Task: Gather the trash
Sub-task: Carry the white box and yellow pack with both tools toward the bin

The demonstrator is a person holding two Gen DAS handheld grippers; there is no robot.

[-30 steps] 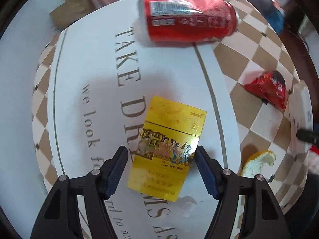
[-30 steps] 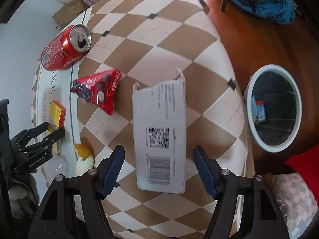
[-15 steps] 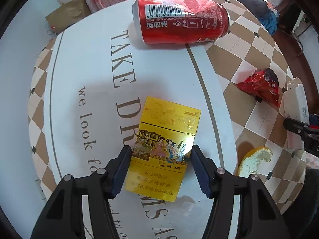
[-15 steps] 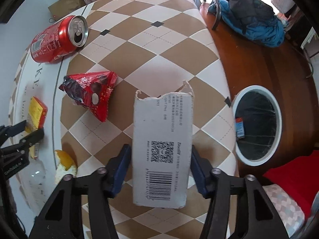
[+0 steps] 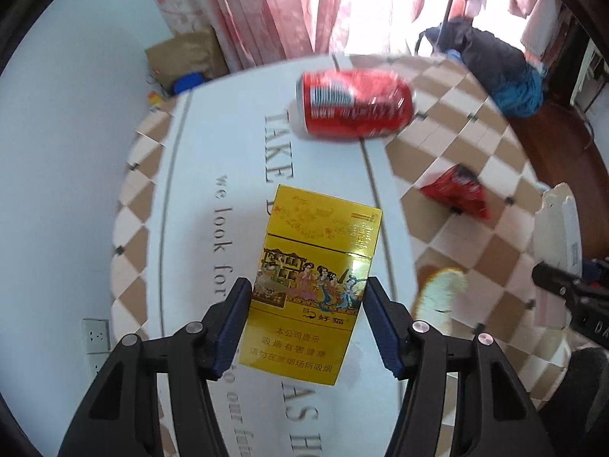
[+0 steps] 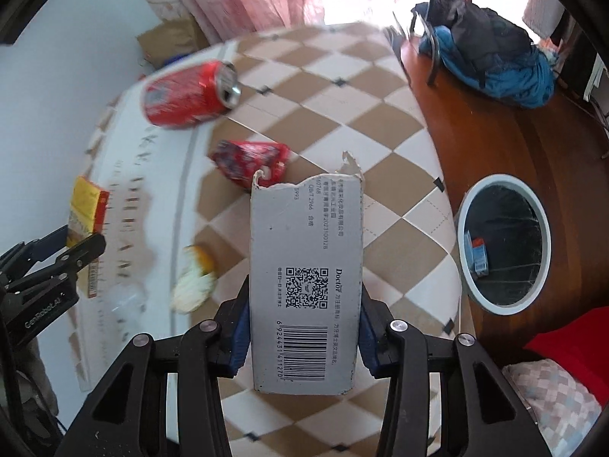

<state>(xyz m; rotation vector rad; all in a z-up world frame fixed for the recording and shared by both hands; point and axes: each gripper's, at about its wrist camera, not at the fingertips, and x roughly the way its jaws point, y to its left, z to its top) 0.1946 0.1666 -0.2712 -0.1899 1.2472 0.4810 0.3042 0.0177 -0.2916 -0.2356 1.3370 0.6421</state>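
My left gripper [image 5: 307, 306] is shut on a yellow cigarette pack [image 5: 318, 274] and holds it above the table. The same yellow cigarette pack [image 6: 86, 211] shows at the left edge of the right wrist view. A torn grey carton [image 6: 306, 282] with a barcode is clamped in my right gripper [image 6: 304, 312], also raised off the table. A red soda can [image 5: 354, 108] lies on its side at the far end. A red snack wrapper [image 6: 249, 162] and a piece of orange peel [image 6: 194, 282] lie on the checkered tablecloth [image 6: 323, 87].
A white-rimmed bin [image 6: 504, 243] with a black liner stands on the wooden floor right of the table, with a small box inside. A blue and black jacket [image 6: 491, 49] lies on a chair beyond. Pink curtains [image 5: 266, 7] hang behind the table.
Both grippers closed on their items and lifted them off the table. The views tilted up, showing more of the curtains and the room.
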